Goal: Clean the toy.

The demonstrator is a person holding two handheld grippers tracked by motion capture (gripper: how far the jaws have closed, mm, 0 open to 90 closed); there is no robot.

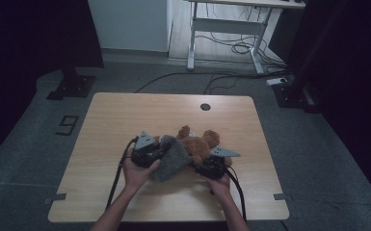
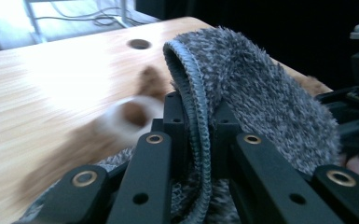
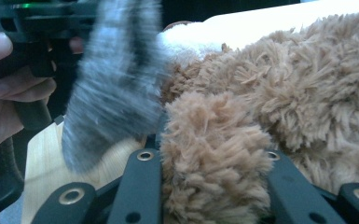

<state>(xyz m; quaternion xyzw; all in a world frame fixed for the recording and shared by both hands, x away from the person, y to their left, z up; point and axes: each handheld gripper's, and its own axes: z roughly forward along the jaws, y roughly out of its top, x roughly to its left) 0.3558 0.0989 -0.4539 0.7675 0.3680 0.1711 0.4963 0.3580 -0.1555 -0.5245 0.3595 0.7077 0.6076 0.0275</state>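
A brown plush bear (image 1: 198, 143) lies on the wooden table (image 1: 125, 115), just right of its middle. My left gripper (image 1: 160, 153) is shut on the hemmed edge of a grey fluffy cloth (image 1: 171, 160), which hangs against the bear's left side. In the left gripper view the cloth (image 2: 256, 98) is pinched between the black jaws, with the blurred bear (image 2: 135, 114) beyond. My right gripper (image 1: 203, 163) is shut on a furry limb of the bear (image 3: 214, 158). In the right gripper view, the cloth (image 3: 112, 84) hangs blurred at left, before the other hand (image 3: 9, 79).
A round cable hole (image 1: 205, 106) sits near the table's far edge. Beyond the table stand a white desk frame (image 1: 226, 29) with loose cables on the floor, and dark stand bases (image 1: 72, 86) at left and right. Both forearms enter from the near edge.
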